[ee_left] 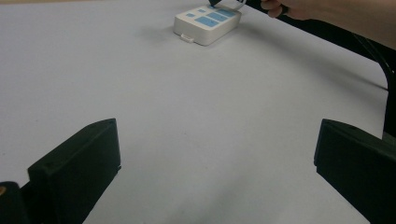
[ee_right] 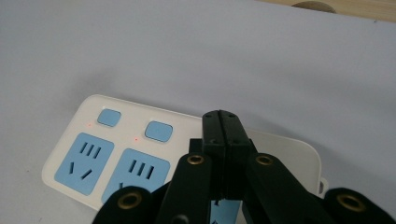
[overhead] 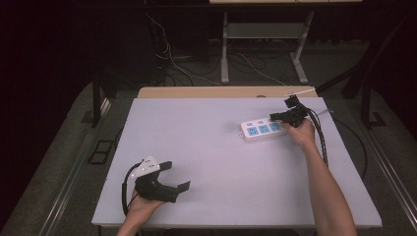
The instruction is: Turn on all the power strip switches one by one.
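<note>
A white power strip (overhead: 260,131) with blue sockets and blue switches lies on the pale table (overhead: 221,167), right of middle towards the back. It also lies far off in the left gripper view (ee_left: 205,23). My right gripper (overhead: 273,118) is shut, its two jaws pressed flat together with nothing between them. Its tip (ee_right: 225,122) hangs over the strip's (ee_right: 93,154) top, just right of two blue switches with small red lights beside them. What lies under the tip is hidden. My left gripper (overhead: 177,175) rests near the front left, open (ee_left: 217,140) and empty.
The right gripper's black cable (overhead: 322,140) runs along the table's right side beside the forearm. A wooden strip (overhead: 221,92) borders the far edge. Loose cables (overhead: 172,64) and a metal stand (overhead: 225,54) sit on the floor behind.
</note>
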A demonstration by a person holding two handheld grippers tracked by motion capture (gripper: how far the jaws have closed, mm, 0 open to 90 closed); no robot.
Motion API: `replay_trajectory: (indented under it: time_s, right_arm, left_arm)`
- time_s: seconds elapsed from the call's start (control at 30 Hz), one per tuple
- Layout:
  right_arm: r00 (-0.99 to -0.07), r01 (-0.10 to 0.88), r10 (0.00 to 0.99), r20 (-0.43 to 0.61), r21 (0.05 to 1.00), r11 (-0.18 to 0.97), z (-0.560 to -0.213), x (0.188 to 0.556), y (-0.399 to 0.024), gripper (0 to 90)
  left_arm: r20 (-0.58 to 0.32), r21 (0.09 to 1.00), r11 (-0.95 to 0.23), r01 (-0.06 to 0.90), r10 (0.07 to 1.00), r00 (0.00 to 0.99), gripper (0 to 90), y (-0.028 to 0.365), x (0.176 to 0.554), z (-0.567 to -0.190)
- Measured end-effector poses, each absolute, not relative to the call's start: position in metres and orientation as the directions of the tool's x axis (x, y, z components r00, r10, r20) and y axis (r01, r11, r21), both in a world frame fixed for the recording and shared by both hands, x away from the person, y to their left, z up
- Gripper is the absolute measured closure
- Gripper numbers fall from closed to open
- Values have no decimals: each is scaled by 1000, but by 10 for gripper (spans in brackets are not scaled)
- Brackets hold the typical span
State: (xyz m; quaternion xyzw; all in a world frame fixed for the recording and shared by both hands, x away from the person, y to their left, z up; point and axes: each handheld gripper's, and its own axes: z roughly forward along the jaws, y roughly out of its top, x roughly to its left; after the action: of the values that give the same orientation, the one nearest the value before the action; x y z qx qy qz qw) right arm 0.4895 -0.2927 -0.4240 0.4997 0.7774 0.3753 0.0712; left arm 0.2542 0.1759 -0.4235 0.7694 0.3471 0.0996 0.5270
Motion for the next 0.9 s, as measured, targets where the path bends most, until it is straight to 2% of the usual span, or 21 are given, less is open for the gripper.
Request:
replay_trajectory:
  time_s: [0.47, 0.9]
  right_arm:
    - [-490, 716, 822, 290, 672, 190, -430, 488, -296, 900]
    - [-497, 700, 832, 245, 680, 218, -430, 488, -284, 900]
  left_arm:
    - [-211, 877, -212, 431, 637, 741, 0, 174, 254, -425]
    - [-209, 877, -213, 430, 637, 742, 0, 174, 253, -424]
